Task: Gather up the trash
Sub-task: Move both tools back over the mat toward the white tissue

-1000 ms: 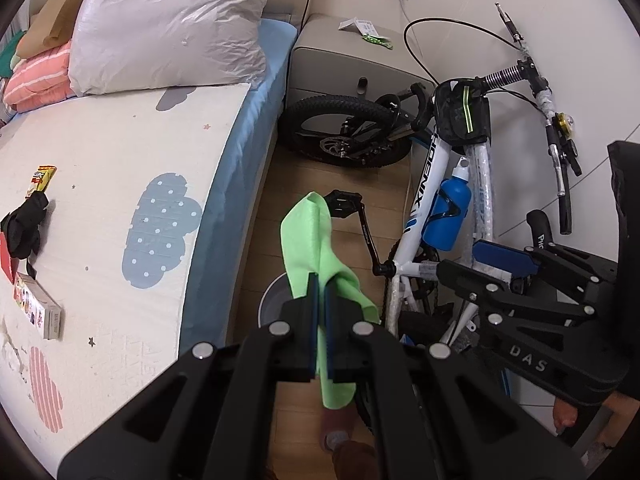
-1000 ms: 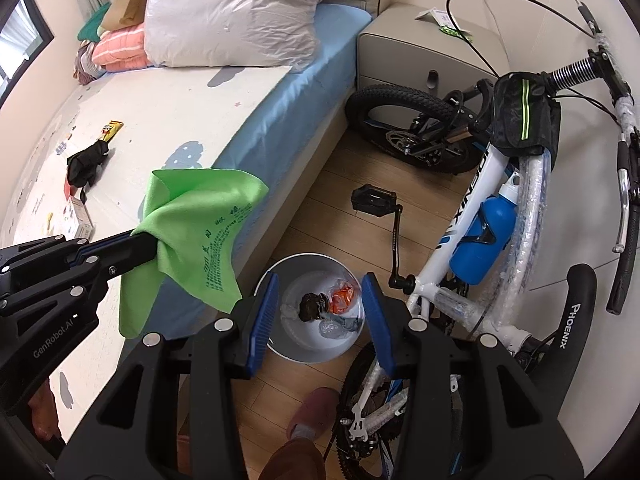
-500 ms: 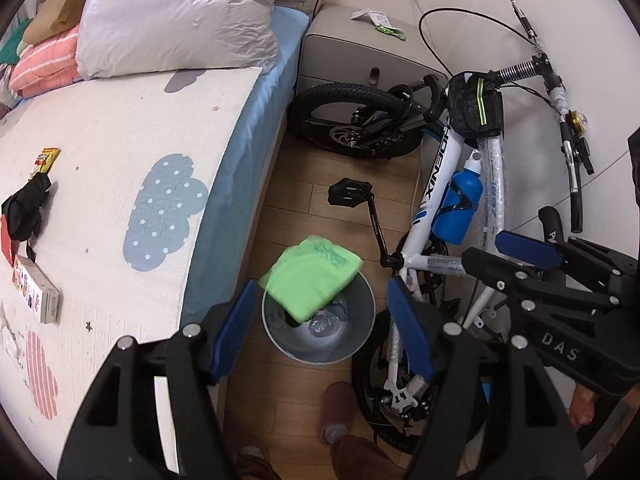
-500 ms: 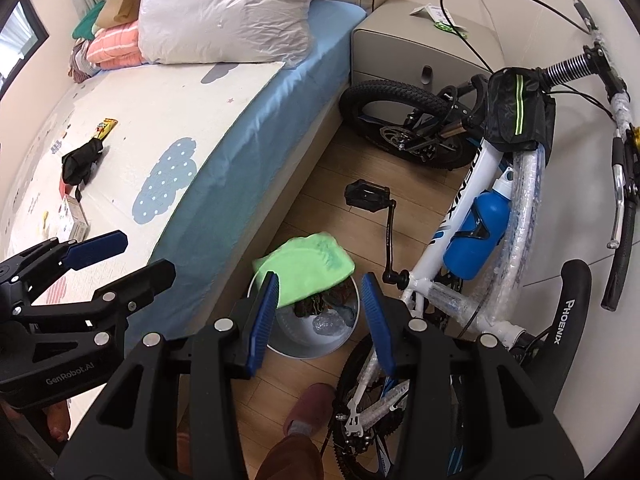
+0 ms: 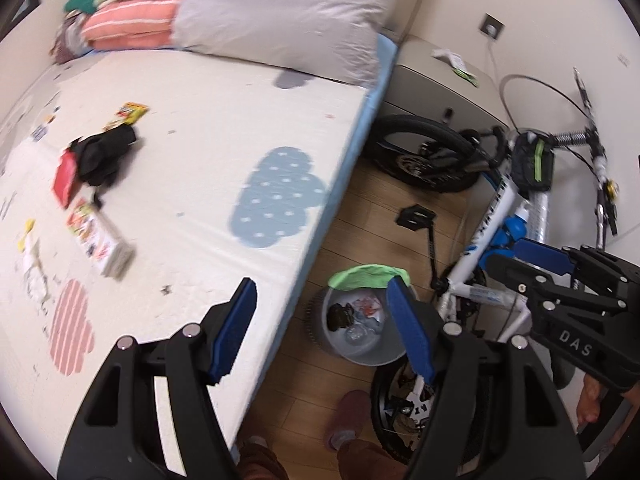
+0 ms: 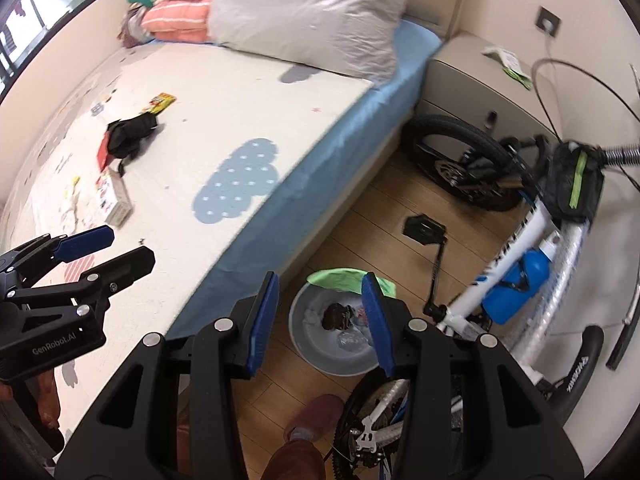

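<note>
A: Where does the trash stand at this moment?

B: A grey bin (image 5: pixel 360 354) sits on the wooden floor (image 6: pixel 400 208), just beside the bed (image 5: pixel 208 152) and next to the white bicycle (image 6: pixel 532 240). A green cloth (image 5: pixel 366 276) drapes over its far rim. Inside lie a dark lump (image 5: pixel 340 316), a red-and-white wrapper (image 5: pixel 366 304) and some clear crumpled plastic (image 5: pixel 358 334).

A: And the grippers?

B: The left gripper (image 5: pixel 322 328) hangs above the bed's edge and the bin, its blue-padded fingers (image 5: pixel 236 328) spread wide, with nothing between them. The right gripper (image 6: pixel 320 312) hangs over the bin as well, fingers (image 6: pixel 376 320) parted less widely, also gripping nothing. In each wrist view the other gripper shows at the side.

A: What remains on the bed?

B: On the pale mat with its blue cloud print (image 5: pixel 276 196): a black bundle (image 5: pixel 102 154), a flat red item (image 5: pixel 64 178) touching it, a yellow wrapper (image 5: pixel 130 114) just beyond it, and a printed carton (image 5: pixel 100 240) nearer the viewer. Small scraps (image 5: pixel 30 256) lie left of the carton; the blur hides what they are.

A: And the surroundings?

B: A large white pillow (image 6: pixel 312 12) and folded bedding (image 6: pixel 176 20) sit at the head of the bed. A grey nightstand (image 6: pixel 480 76) stands in the corner with papers (image 6: pixel 508 62) on top. The bicycle carries a blue bottle (image 6: pixel 516 284). A slippered foot (image 6: pixel 316 420) shows at the lower edge.
</note>
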A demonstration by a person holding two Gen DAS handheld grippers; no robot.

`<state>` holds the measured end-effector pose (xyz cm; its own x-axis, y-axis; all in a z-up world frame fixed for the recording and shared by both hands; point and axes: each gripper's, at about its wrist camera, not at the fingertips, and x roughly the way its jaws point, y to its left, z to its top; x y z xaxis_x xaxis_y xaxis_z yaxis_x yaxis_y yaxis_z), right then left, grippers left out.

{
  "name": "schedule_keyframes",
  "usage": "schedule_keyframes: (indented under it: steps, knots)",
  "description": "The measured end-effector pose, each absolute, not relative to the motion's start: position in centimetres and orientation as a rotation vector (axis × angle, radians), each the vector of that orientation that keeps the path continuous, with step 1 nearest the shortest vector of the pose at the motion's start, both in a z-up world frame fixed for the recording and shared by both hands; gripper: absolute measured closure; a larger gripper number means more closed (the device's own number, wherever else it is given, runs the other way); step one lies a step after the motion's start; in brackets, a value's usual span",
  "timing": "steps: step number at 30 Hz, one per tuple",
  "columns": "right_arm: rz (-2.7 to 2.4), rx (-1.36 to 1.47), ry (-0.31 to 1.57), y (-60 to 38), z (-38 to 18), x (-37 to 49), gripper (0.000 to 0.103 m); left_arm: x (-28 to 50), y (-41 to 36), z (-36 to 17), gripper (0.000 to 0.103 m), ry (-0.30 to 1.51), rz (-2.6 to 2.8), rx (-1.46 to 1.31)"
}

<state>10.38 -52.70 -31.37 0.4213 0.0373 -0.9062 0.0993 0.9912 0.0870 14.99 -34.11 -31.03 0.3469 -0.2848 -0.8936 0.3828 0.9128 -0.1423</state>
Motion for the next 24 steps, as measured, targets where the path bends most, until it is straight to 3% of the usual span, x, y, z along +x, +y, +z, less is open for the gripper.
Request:
schedule_keyframes:
  steps: [10, 17, 24]
  knots:
    - [0.165, 0.021, 1.115, -40.4, -29.9, 15.0, 0.061, 16.6, -20.2, -29.4, 0.035, 1.101, -0.193, -0.031]
    - [0.291, -0.064, 1.083, -29.9, -29.1, 18.0, 0.047, 17.6, -9.7, -29.0, 0.035, 1.085, -0.048, -0.095]
    - [0.376, -0.132, 1.051, -20.6, -28.2, 21.4, 0.045, 18.8, -1.1, -28.3, 0.032, 1.055, 0.063, -0.166]
